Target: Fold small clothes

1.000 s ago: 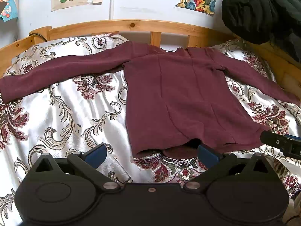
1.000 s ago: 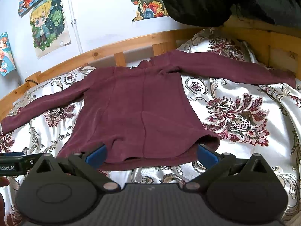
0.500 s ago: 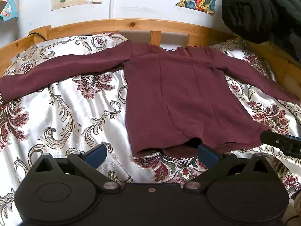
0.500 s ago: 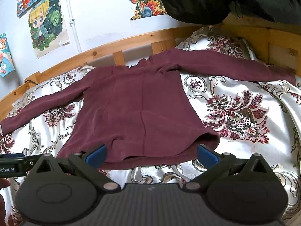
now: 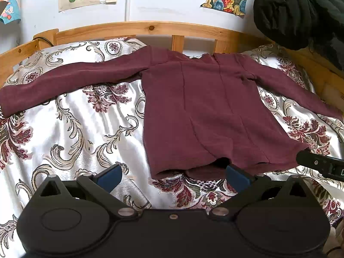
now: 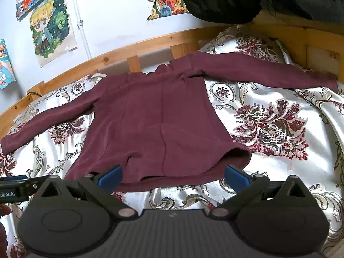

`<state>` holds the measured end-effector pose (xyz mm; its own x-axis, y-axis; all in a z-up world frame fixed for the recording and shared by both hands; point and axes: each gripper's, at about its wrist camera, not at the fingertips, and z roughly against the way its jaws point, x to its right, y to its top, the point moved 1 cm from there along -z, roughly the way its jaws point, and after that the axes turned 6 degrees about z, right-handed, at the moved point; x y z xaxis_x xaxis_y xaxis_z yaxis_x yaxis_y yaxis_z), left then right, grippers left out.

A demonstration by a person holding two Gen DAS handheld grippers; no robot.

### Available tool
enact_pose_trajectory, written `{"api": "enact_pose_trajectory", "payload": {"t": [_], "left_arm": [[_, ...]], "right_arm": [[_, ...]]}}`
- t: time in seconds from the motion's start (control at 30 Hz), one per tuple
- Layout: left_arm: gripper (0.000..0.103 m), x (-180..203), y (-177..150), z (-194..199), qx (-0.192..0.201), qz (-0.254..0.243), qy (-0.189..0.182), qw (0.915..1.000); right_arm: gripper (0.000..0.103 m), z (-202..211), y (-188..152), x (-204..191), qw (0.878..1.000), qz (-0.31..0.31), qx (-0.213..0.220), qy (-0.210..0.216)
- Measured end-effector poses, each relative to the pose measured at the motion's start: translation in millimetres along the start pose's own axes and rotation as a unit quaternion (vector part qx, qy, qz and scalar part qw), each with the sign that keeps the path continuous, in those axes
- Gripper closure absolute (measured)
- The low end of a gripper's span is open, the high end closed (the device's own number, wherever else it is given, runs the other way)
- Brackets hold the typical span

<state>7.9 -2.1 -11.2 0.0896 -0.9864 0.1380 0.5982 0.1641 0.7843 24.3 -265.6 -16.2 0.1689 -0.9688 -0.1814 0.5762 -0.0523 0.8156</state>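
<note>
In the left wrist view, a maroon top (image 5: 204, 116) lies flat on the bed (image 5: 64, 133), its neck toward the wooden rail (image 5: 150, 26) and its hem nearest the camera. Both sleeves are spread out to the sides, the left sleeve (image 5: 71, 81) reaching far across the patterned cover. The left gripper (image 5: 173, 175) is spread wide and holds nothing; its right blue pad sits just at the hem, while the left pad is over bare cover. The tip of the right gripper (image 5: 318, 163) shows at the right edge, near the hem's corner. A dark coat (image 5: 301, 10) hangs at the top right. In the right wrist view, the same top (image 6: 154, 124) fills the middle, with the right sleeve (image 6: 258, 71) stretched toward the far corner of the bed. The right gripper (image 6: 172, 176) is also wide apart and empty, its left pad at the hem and its right pad just off the corner of the hem, which curls up a little. No fold shows anywhere, so the task appears to be at its start: the top is laid out, and folding in the sleeves and doubling the body all seem left to do.
</note>
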Motion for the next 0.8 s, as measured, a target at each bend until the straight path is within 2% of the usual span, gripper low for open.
{"api": "enact_pose_trajectory", "payload": {"t": [0.8], "left_arm": [[0.001, 0.1, -1.2, -0.2, -0.001, 0.000, 0.000, 1.0000]], "right_arm": [[0.000, 0.7, 0.0, 1.2, 1.000, -0.006, 0.001, 0.001]]}}
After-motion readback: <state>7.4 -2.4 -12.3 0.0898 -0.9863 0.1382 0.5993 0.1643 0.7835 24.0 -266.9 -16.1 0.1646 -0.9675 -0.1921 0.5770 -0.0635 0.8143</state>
